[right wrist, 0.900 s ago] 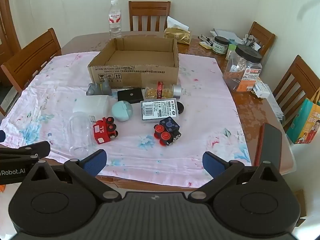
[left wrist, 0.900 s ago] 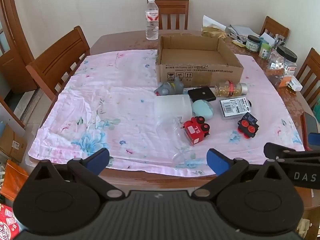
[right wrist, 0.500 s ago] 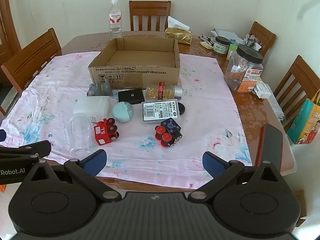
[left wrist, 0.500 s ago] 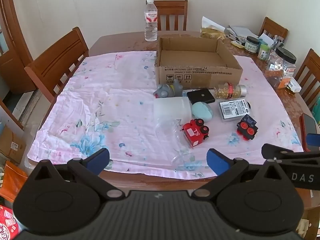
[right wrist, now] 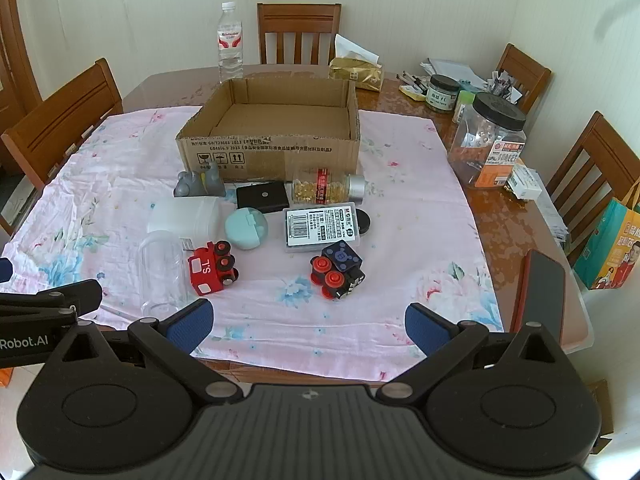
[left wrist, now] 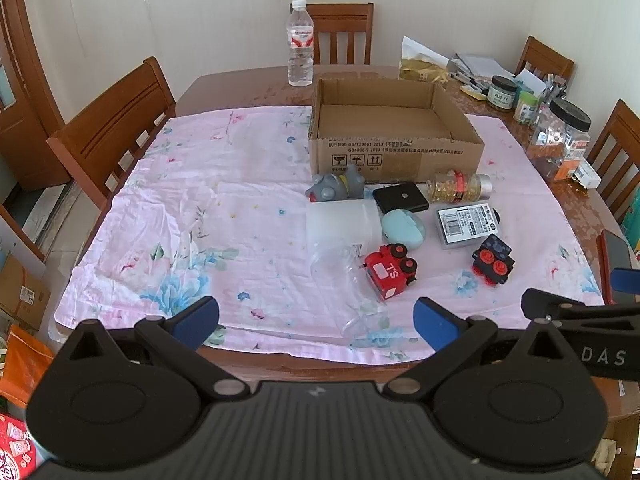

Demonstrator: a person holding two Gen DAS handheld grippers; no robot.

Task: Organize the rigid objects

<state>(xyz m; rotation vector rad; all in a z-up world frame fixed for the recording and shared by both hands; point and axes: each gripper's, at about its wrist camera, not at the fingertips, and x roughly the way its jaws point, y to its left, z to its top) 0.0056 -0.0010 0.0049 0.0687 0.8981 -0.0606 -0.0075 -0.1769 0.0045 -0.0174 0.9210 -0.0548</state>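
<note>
An open cardboard box point(left wrist: 394, 136) point(right wrist: 272, 136) stands on the pink cloth, empty as far as I see. In front of it lie a grey toy point(left wrist: 336, 189), a black case point(left wrist: 399, 197), a pill bottle point(left wrist: 458, 187), a white container point(left wrist: 343, 224), a teal case point(left wrist: 402, 228), a labelled flat box point(left wrist: 467, 226), a red toy train point(left wrist: 390, 270) point(right wrist: 212, 268), a dark toy with red wheels point(left wrist: 492, 260) point(right wrist: 338, 270) and a clear cup point(left wrist: 344, 284) point(right wrist: 162, 276). My left gripper point(left wrist: 316, 320) and right gripper point(right wrist: 308, 326) are open and empty at the near table edge.
A water bottle point(left wrist: 300, 56) stands behind the box. Jars and clutter point(right wrist: 486, 144) sit on the bare table at the right. A red phone point(right wrist: 544, 300) lies at the right edge. Wooden chairs point(left wrist: 112, 128) surround the table.
Both grippers have drawn back slightly from the table, still open. Nothing on the table has moved.
</note>
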